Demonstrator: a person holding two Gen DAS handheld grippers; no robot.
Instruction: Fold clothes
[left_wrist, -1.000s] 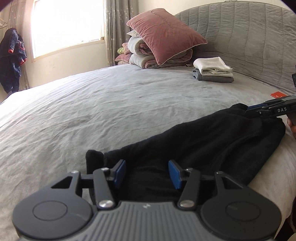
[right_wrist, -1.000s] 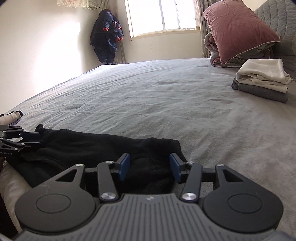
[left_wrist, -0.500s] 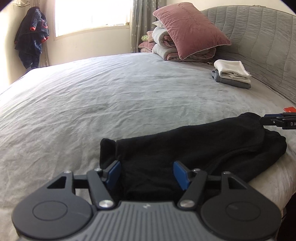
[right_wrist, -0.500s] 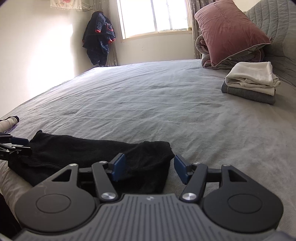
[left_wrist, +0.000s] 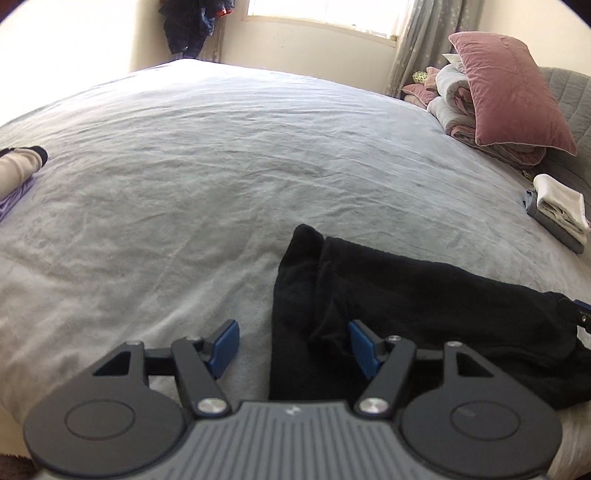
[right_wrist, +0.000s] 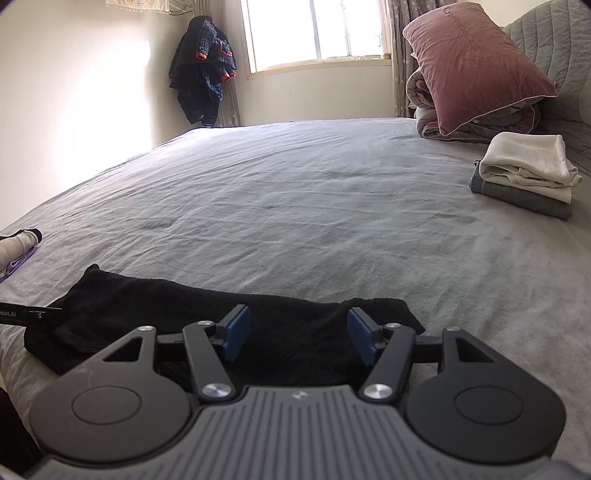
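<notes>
left hand-held gripper: jaws apart, empty, over black garment end | right hand-held gripper: jaws apart, empty | garment folded lengthwise at near bed edge | right view only: window

Each gripper — the left gripper and the right gripper — has a grey ribbed body flanked by two round black discs at 9 and 3 o'clock, black linkage arms with silver screws, and blue pads — white lettering marks one arm.
</notes>
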